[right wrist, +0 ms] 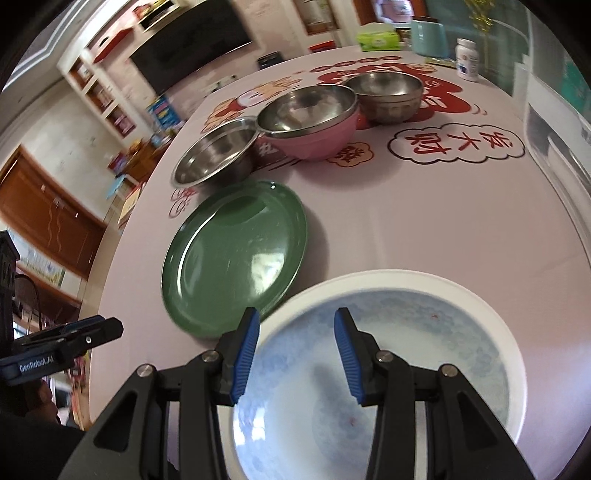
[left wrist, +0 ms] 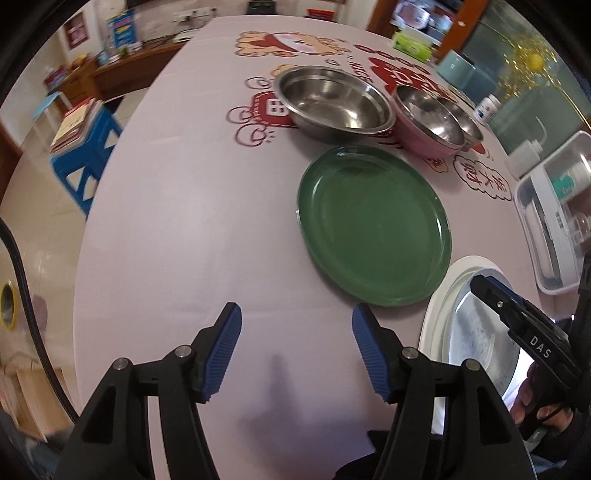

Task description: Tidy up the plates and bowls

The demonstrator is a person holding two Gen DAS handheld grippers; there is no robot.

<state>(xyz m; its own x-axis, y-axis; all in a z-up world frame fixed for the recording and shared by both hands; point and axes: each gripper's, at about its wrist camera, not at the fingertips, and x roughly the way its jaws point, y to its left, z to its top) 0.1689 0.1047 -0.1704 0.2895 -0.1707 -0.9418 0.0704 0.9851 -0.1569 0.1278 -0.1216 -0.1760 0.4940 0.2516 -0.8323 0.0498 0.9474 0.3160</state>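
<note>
A green plate [left wrist: 373, 225] lies on the pink tablecloth; it also shows in the right wrist view [right wrist: 236, 258]. A white plate with a blue centre [right wrist: 406, 354] lies near the front edge, beside the green plate [left wrist: 469, 332]. Behind stand a wide steel bowl [left wrist: 332, 101] [right wrist: 218, 155], a pink bowl with steel lining [left wrist: 428, 118] [right wrist: 310, 122] and a small steel bowl [left wrist: 467, 122] [right wrist: 388, 94]. My left gripper [left wrist: 295, 347] is open and empty over bare cloth, left of the plates. My right gripper [right wrist: 295, 354] is open, hovering over the white plate's near-left part [left wrist: 517, 317].
A clear plastic bin [left wrist: 554, 214] stands at the table's right side. A white pill bottle [right wrist: 467, 59], a teal container [right wrist: 428, 35] and a green tissue box [right wrist: 378, 38] stand at the far end. A blue stool [left wrist: 85, 155] stands off the left edge.
</note>
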